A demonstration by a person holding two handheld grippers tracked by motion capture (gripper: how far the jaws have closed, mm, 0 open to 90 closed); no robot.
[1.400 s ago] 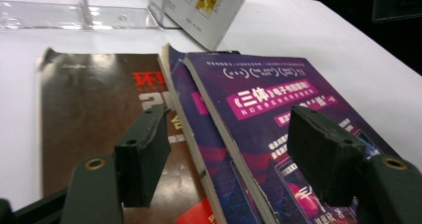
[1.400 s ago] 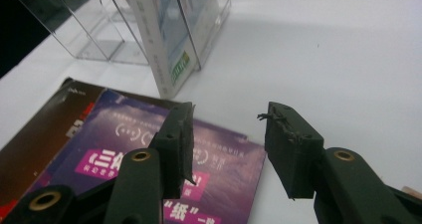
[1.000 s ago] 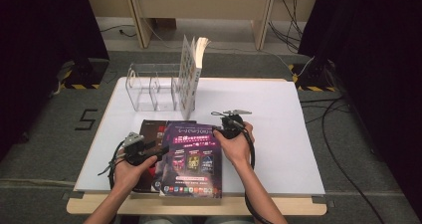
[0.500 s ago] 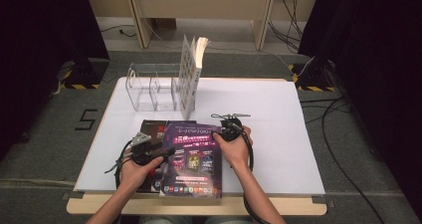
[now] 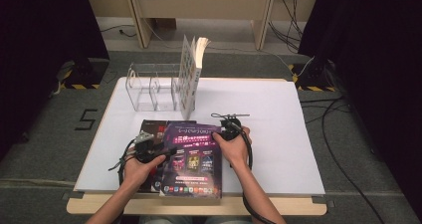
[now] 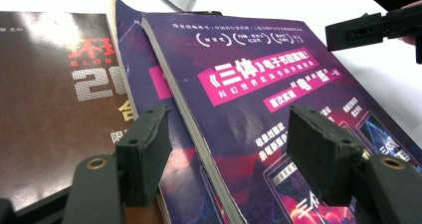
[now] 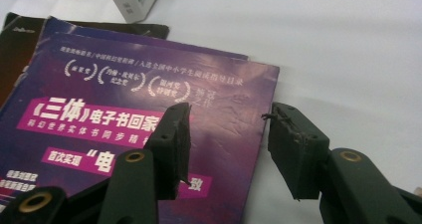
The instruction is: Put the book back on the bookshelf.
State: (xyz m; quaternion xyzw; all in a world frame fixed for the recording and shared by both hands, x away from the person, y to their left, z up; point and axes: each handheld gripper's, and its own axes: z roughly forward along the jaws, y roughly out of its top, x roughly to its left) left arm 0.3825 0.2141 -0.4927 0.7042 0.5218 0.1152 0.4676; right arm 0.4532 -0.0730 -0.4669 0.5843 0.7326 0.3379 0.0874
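One book (image 5: 191, 72) already stands in the clear rack (image 5: 149, 87); the purple magazine (image 5: 191, 157) lies flat atop the stack, both the left gripper (image 5: 166, 152) and right gripper (image 5: 224, 129) spread, straddling its edges, nothing pinched yet.

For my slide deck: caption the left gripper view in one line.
Open left gripper straddles the spine edge of the top purple magazine, stacked beside a dark magazine.

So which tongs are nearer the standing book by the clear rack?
Right. The right tongs sit just right of and below the standing book; the left tongs lie farther down over the purple magazine.
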